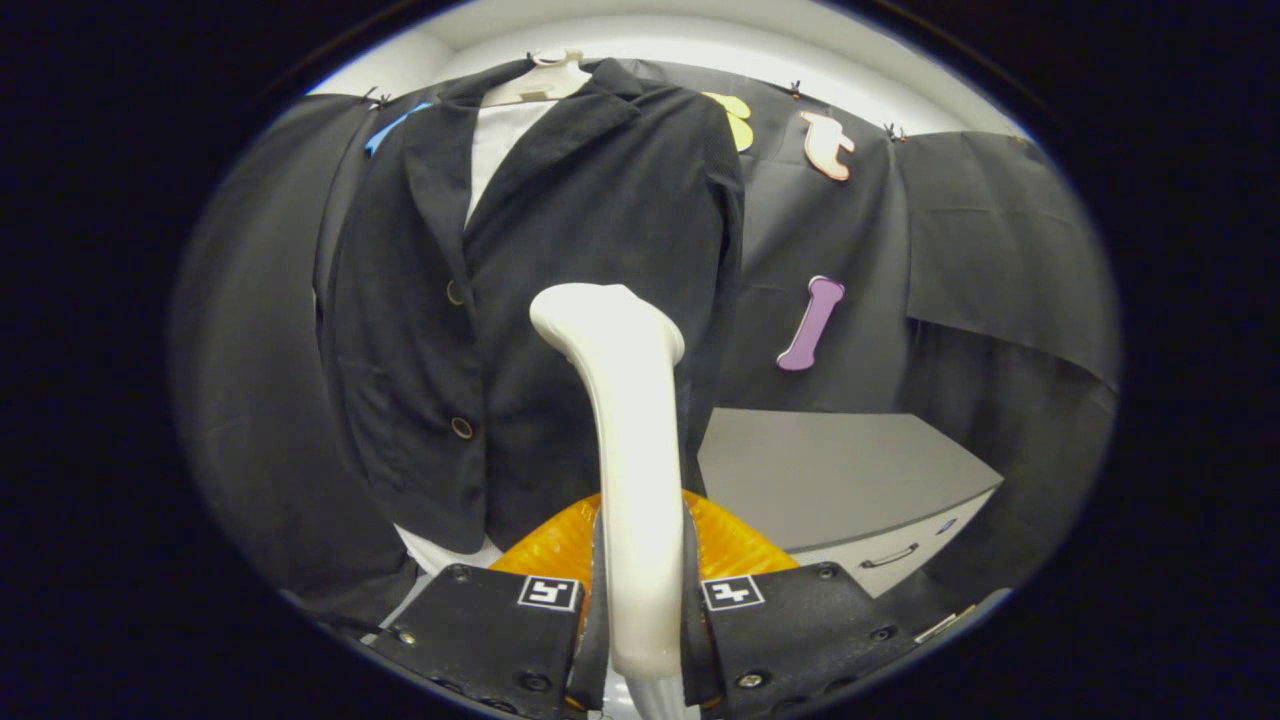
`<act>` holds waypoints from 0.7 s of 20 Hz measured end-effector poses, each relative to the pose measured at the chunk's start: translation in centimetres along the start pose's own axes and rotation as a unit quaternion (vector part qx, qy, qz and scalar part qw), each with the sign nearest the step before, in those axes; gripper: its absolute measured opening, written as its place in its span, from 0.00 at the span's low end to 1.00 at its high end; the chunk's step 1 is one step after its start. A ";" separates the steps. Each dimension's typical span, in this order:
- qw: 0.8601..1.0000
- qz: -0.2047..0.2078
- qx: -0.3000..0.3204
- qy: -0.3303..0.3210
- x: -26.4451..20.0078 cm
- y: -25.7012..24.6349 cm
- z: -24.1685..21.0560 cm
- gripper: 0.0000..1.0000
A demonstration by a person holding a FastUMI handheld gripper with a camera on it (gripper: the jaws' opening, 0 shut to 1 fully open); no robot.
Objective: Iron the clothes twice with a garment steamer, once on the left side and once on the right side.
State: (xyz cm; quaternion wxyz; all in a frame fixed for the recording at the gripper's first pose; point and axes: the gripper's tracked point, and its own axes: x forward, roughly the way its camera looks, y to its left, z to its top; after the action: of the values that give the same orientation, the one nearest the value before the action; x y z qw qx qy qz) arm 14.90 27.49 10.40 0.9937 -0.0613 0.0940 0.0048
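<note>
The tool [640, 610] is clamped on the white steamer [640, 460], whose head is raised at twelve o'clock against the dark jacket [560, 300] hung ahead. If the smooth handle is allowed to twist, the buttons may be snagged or the grey cabinet [840, 480] at two o'clock knocked.

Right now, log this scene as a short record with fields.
held: white garment steamer, upright between the jaws
gripper: gripper shut on the steamer's handle
steamer head: raised in front of the jacket's lower front, contact unclear
garment: dark jacket on a hanger, over a white shirt
beside: grey cabinet, to the right of the jacket
below: orange ribbed part behind the handle
</note>
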 end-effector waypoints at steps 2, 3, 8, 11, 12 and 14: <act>1.000 0.000 -0.001 0.007 -0.1 0.2 -0.9 0.31; 1.000 -0.001 -0.002 0.010 0.0 0.4 -1.3 0.31; 1.000 0.000 -0.006 0.019 -0.2 0.9 -3.6 0.31; 1.000 0.006 -0.015 0.023 -0.3 1.5 -5.0 0.31; 0.999 0.007 -0.017 0.026 -0.2 1.6 -5.5 0.31; 0.999 0.009 -0.025 0.026 -0.5 2.1 -6.2 0.31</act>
State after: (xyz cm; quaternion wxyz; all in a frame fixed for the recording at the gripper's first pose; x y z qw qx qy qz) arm 13.23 28.79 4.18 0.9890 -0.0851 0.1203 0.0148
